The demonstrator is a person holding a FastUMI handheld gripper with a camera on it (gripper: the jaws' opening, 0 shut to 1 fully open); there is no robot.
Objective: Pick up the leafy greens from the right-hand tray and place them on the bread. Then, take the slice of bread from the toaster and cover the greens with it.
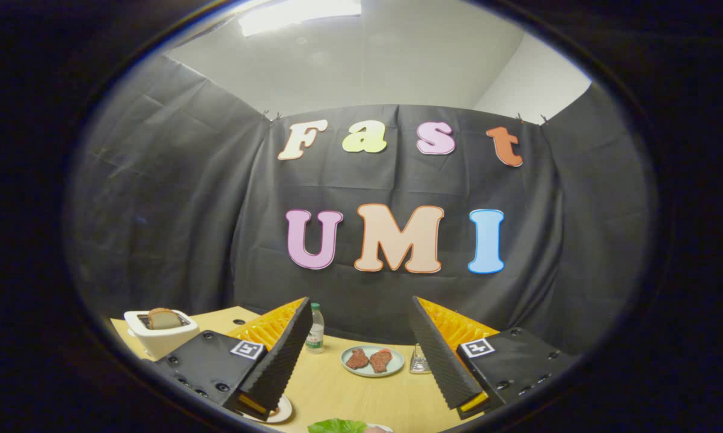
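Note:
My gripper (361,337) stands open above the wooden table (331,385), its two fingers spread wide with nothing between them. A bit of leafy greens (337,426) shows low down between the fingers, close under me. A white toaster (160,332) stands at the far left of the table, beyond the left finger, with a slice of bread (163,318) sticking up out of its slot. A sliver of a white plate (280,411) peeks out under the left finger; what lies on it is hidden.
A pale plate (372,361) with two reddish-brown pieces of meat lies ahead between the fingers. A small bottle (315,328) stands at the table's back by the left finger. A small clear glass object (420,359) stands next to the right finger. Black cloth walls close the booth.

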